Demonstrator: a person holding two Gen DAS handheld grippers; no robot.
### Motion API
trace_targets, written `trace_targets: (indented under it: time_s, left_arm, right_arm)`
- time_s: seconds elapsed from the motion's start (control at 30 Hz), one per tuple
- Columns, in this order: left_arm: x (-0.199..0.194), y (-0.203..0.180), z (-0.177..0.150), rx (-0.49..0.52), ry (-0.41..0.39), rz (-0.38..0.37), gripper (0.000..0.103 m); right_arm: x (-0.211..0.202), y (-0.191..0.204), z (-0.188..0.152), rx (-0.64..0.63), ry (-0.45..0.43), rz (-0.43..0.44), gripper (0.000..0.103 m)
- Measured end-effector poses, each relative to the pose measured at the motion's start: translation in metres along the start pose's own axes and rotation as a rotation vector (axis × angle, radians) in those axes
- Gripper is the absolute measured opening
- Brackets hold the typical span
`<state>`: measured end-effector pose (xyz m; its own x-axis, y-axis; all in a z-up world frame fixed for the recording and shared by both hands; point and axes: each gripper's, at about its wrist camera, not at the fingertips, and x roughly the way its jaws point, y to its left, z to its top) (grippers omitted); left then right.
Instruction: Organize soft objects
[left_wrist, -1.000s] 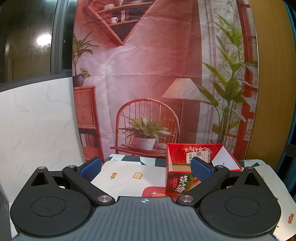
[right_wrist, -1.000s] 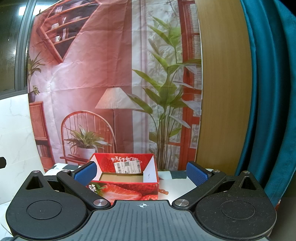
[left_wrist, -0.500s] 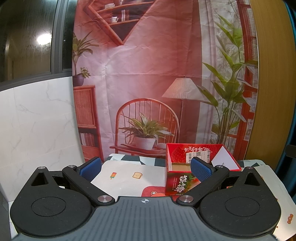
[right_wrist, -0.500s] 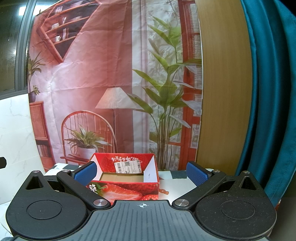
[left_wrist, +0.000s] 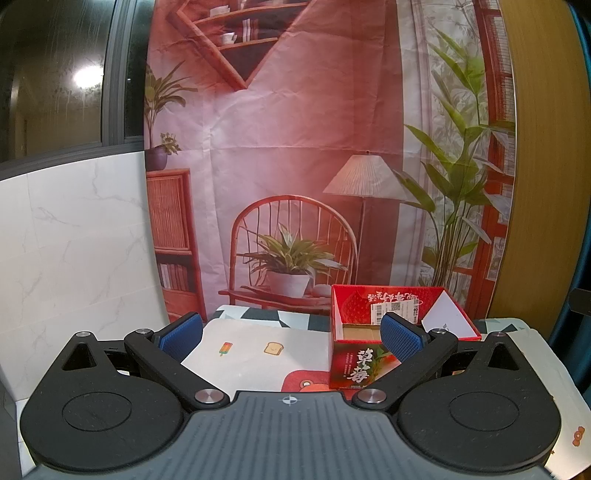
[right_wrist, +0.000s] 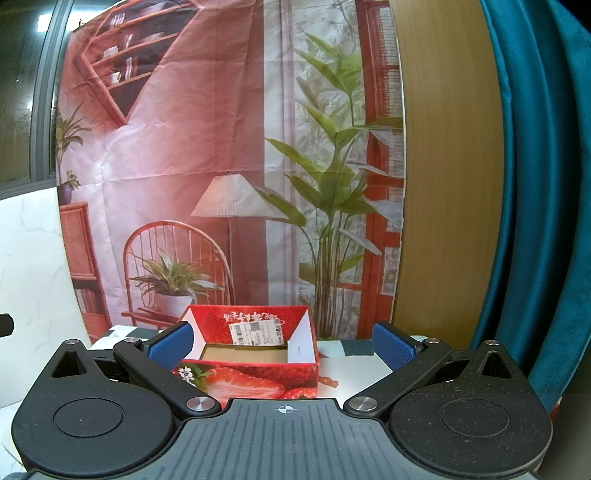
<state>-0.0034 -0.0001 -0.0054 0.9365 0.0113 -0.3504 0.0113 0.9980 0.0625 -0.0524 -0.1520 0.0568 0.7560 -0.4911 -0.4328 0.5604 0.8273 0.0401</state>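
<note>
An open red strawberry-print cardboard box stands on the table, right of centre in the left wrist view and centred in the right wrist view. Its inside shows bare brown cardboard. My left gripper is open and empty, its right blue pad in front of the box. My right gripper is open and empty, with the box between its fingers but farther off. No soft objects show in either view.
A white tablecloth with small cartoon prints covers the table. A printed backdrop of a room hangs behind it. A marble-look wall is at left, a wooden panel and teal curtain at right.
</note>
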Motion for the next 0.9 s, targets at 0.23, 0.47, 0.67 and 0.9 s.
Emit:
trace_targets:
  time_s: [0.23, 0.47, 0.67, 0.9]
  left_arm:
    - [0.000, -0.001, -0.002, -0.007, 0.004, -0.001, 0.103]
    - [0.005, -0.001, -0.006, -0.020, 0.017, -0.013, 0.103]
    - [0.021, -0.001, -0.022, -0.026, 0.036, -0.033, 0.103]
    - [0.056, 0.003, -0.061, -0.045, 0.122, -0.112, 0.103]
  right_arm:
    - [0.001, 0.000, 0.000, 0.002, 0.001, 0.000, 0.103]
    - [0.006, 0.005, -0.013, 0.012, 0.003, 0.016, 0.103]
    - [0.016, 0.002, -0.029, 0.050, 0.005, 0.062, 0.103]
    - [0.043, -0.001, -0.077, 0.118, 0.043, 0.135, 0.103]
